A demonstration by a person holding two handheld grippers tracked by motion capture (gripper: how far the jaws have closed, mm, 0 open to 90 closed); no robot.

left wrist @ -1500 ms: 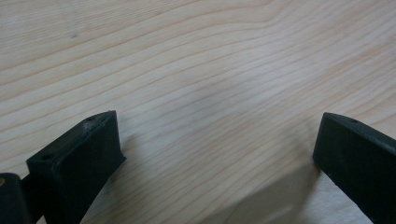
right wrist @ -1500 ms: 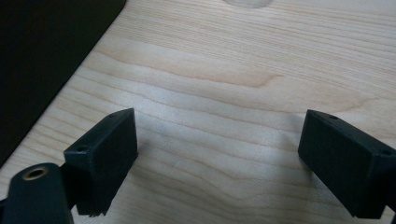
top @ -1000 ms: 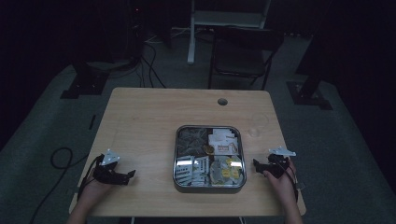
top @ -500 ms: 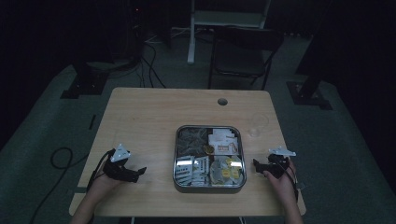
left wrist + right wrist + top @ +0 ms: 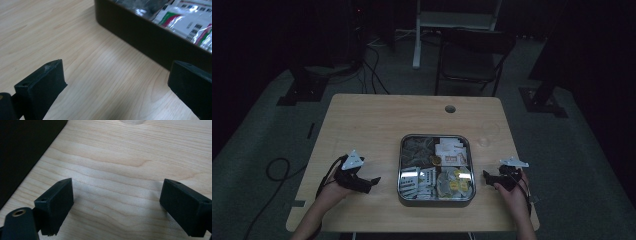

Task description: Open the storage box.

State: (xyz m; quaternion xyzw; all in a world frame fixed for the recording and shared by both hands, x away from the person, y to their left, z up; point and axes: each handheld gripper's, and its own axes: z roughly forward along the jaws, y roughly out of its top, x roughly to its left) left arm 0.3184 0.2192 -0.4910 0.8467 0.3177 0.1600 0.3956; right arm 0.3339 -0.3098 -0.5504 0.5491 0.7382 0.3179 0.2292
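Note:
A square metal tray (image 5: 435, 137) with rounded corners sits near the table's front middle, holding several small packets and sachets (image 5: 450, 152). My left gripper (image 5: 373, 182) hovers low over the wood just left of the tray, open, nothing between its jaws. In the left gripper view the tray's dark wall (image 5: 140, 37) stands close ahead, with white packets (image 5: 185, 22) inside. My right gripper (image 5: 486, 176) rests right of the tray, open and empty. The right gripper view has the tray's dark side (image 5: 22, 147) at its left and bare wood between the jaws.
The wooden table (image 5: 377, 125) has a round cable hole (image 5: 450, 108) near its far edge. A clear glass (image 5: 486, 136) stands right of the tray. A dark chair (image 5: 472, 55) and cables on the floor lie beyond the table.
My left gripper has moved right and slightly forward, toward the tray's left side. The right gripper has stayed where it was.

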